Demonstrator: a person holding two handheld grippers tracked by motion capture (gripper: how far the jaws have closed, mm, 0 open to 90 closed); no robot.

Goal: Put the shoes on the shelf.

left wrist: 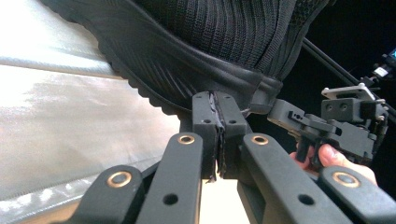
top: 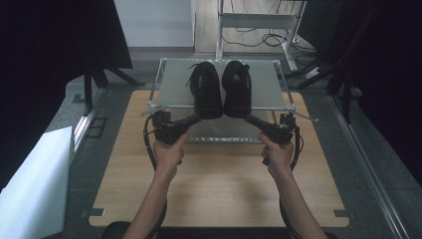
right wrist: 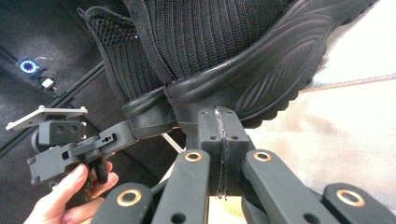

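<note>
Two shoes side by side on a shelf (top: 171,84), upper centre of frame. Left tool (top: 196,118) clamped on left shoe (top: 205,87) heel; right tool (top: 250,118) likewise on right shoe (top: 237,85). Heel grips probably for pulling or lifting the pair together.

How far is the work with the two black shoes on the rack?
Done: both shoes, left shoe and right shoe, sit side by side on the rack. In hand: left gripper and right gripper meet their heels, fingers closed. Left: release or removal, unclear which.
</note>
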